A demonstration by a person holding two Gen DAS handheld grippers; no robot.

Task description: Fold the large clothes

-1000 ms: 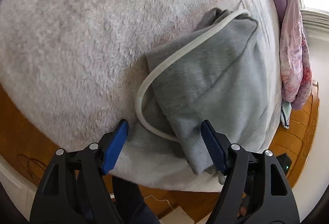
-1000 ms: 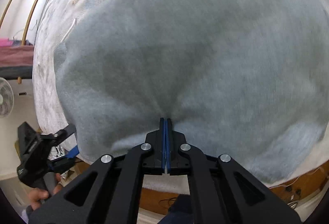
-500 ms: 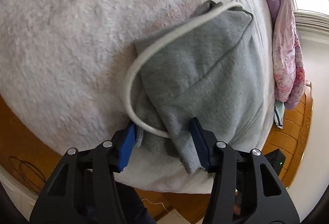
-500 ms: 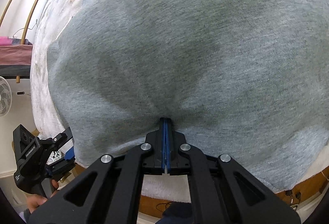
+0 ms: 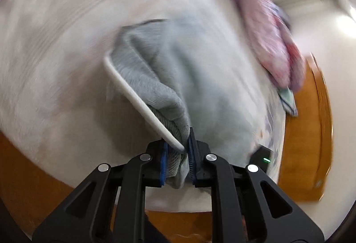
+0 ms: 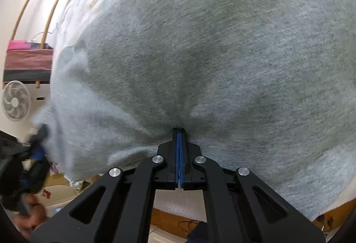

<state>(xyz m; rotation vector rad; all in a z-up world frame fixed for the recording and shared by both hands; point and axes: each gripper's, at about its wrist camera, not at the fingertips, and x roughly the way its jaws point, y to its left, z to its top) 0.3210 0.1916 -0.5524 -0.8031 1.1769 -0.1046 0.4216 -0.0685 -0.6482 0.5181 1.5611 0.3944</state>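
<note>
A large grey sweatshirt (image 5: 200, 78) with a white drawstring (image 5: 135, 96) lies on a white fleecy bed cover (image 5: 55, 31). My left gripper (image 5: 178, 149) is shut on a bunched grey corner and the drawstring, lifting them; this view is blurred by motion. In the right wrist view the grey sweatshirt (image 6: 211, 42) fills the frame, and my right gripper (image 6: 179, 131) is shut on its near edge, with creases radiating from the pinch. The left gripper (image 6: 37, 149) shows blurred at the left edge, holding the other end.
A pink and purple quilt (image 5: 267, 27) lies along the far side of the bed. Orange wooden bed frame (image 5: 300, 136) and floor surround it. A white fan (image 6: 14, 100) and a striped stack (image 6: 26, 62) stand to the left in the right wrist view.
My left gripper closed from open onto the sweatshirt corner and drawstring and is pulling it up fast. My right gripper stayed shut on the fabric, which has lifted slightly.
</note>
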